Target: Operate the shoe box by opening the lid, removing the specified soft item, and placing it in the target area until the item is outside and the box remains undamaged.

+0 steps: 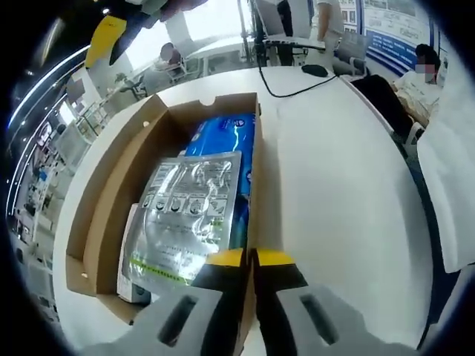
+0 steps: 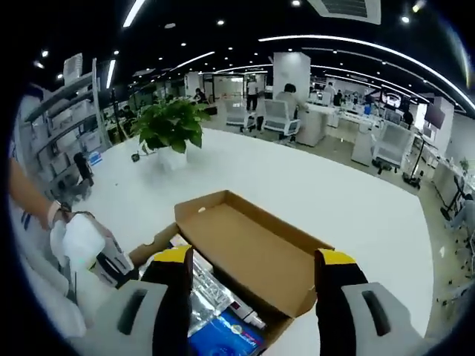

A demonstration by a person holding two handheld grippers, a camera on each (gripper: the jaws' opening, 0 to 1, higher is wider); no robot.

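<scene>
Here the shoe box [image 1: 111,200] lies open on the white bench [image 1: 334,185], its lid [image 2: 249,252] folded back and standing up from the far edge in the right gripper view. Inside lie a silvery foil pouch [image 1: 185,215] on top and a blue packet [image 1: 223,137] partly under it, both within the box walls. The left gripper [image 1: 251,257] has its yellow-tipped jaws pressed together over the right-hand wall of the box, pinching the cardboard edge. The right gripper [image 2: 252,259] hangs above the box with its jaws spread wide, gripping nothing. A potted plant [image 2: 172,126] stands farther off on the bench.
</scene>
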